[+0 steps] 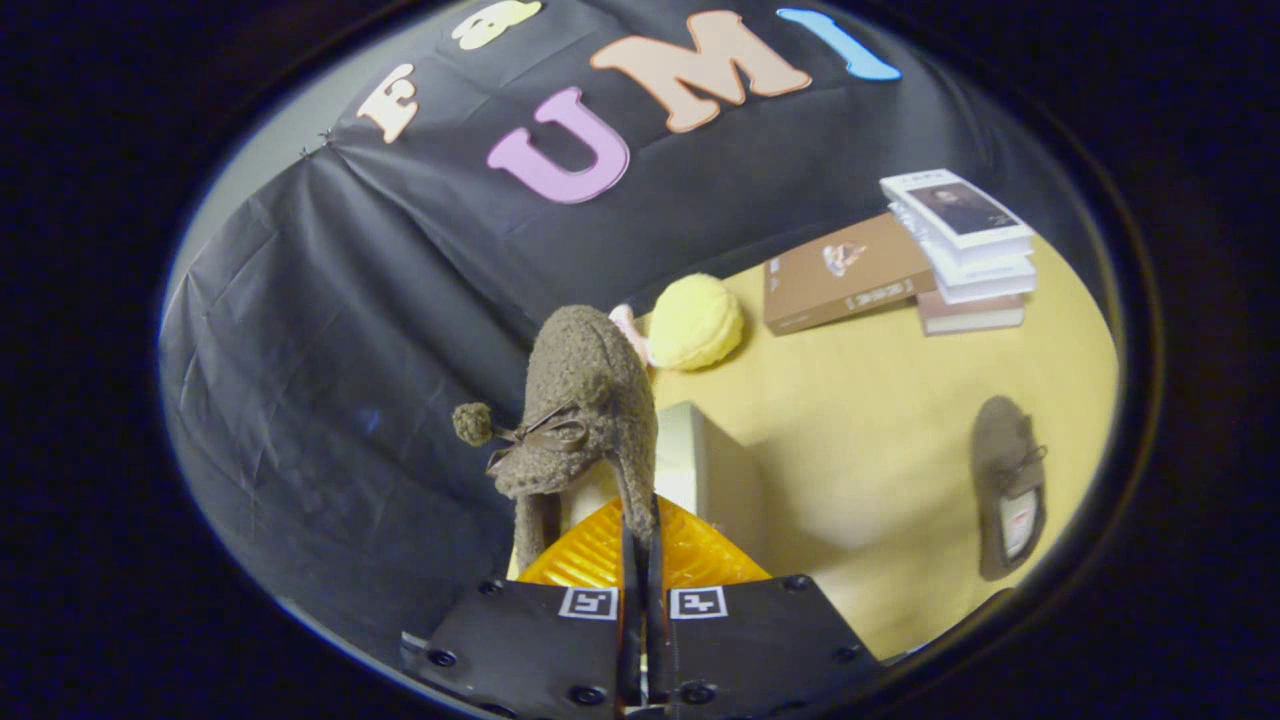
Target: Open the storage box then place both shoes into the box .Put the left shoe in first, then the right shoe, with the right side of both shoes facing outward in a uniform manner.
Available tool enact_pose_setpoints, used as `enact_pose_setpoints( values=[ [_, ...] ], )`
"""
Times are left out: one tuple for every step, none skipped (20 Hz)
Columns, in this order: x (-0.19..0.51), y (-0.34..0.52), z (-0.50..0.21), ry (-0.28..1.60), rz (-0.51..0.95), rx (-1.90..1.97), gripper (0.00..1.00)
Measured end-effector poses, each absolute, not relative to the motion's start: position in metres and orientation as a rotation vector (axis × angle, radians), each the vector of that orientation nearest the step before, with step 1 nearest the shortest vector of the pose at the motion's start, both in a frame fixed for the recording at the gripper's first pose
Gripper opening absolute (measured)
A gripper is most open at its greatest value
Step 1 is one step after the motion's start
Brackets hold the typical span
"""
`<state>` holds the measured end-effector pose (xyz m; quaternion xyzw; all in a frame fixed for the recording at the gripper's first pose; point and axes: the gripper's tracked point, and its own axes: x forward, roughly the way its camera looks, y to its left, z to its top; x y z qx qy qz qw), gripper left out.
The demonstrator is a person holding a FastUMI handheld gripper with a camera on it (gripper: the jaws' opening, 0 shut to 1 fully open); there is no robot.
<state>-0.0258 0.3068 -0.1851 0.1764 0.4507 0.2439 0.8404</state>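
Note:
My gripper is shut on the collar edge of a fuzzy grey-brown shoe, which hangs in the air with its toe pointing away from me and a pompom lace sticking out to the left. Right below the held shoe is the storage box, pale-walled with an orange ribbed part close to my fingers. The second grey-brown shoe lies flat on the yellow table, off to the right of the box, its insole showing.
A yellow fluffy ball with a pink item beside it rests beyond the box near the black cloth wall. A brown book and a stack of books lie at the far right of the table.

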Motion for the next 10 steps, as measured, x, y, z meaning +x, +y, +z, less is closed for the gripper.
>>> enact_pose_setpoints(
  values=[
    [-0.031, 0.321, -0.195, 0.981, 0.522, 0.377, 0.05],
    [-0.037, 0.333, -0.205, 1.013, 0.529, 0.38, 0.05],
    [-0.043, 0.345, -0.216, 1.045, 0.531, 0.384, 0.05],
    [-0.047, 0.355, -0.225, 1.076, 0.526, 0.385, 0.05],
    [-0.051, 0.363, -0.236, 1.099, 0.516, 0.386, 0.05],
    [-0.054, 0.369, -0.244, 1.117, 0.498, 0.381, 0.05],
    [-0.055, 0.373, -0.253, 1.128, 0.48, 0.372, 0.05],
    [-0.057, 0.377, -0.261, 1.136, 0.461, 0.36, 0.05],
    [-0.059, 0.379, -0.269, 1.146, 0.446, 0.351, 0.05],
    [-0.06, 0.38, -0.273, 1.148, 0.433, 0.343, 0.06]
  ],
)
